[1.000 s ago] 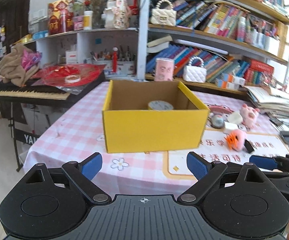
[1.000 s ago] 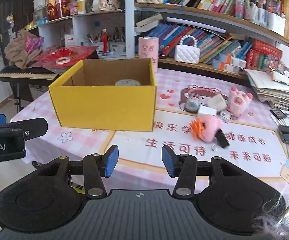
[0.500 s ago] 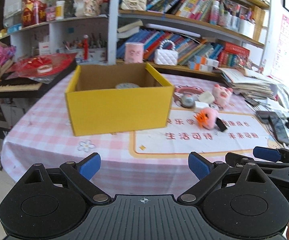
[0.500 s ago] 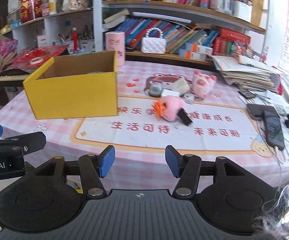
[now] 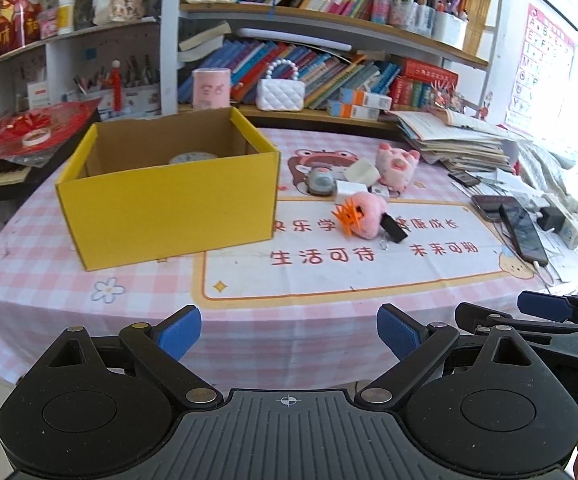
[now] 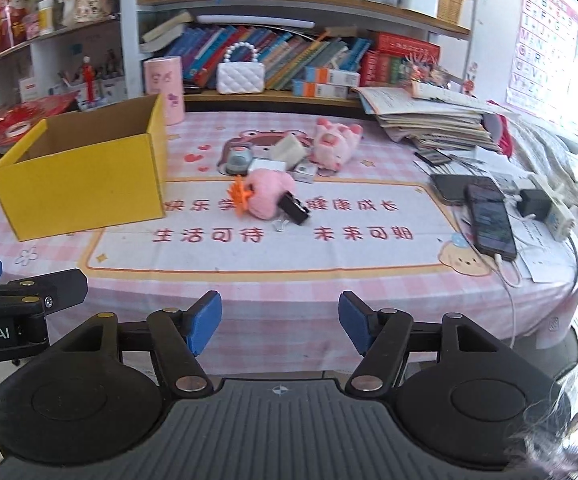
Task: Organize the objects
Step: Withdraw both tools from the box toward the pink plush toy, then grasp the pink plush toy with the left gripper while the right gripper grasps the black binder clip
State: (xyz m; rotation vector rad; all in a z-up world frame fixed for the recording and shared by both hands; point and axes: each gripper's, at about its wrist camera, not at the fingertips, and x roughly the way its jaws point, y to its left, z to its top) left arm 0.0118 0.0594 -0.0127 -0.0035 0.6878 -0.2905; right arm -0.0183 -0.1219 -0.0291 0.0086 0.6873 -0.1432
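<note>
Right gripper (image 6: pixel 280 322) opening, nothing between its jaws; left gripper (image 5: pixel 288 338) gaping wide, empty — pink plush toy (image 6: pixel 267 194) looking soft, light; pinching its body midway.

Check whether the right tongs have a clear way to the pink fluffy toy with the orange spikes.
Probably yes. The right tongs are opening and empty, and only bare printed mat lies before the pink fluffy toy. A black clip leans against its right side.
</note>
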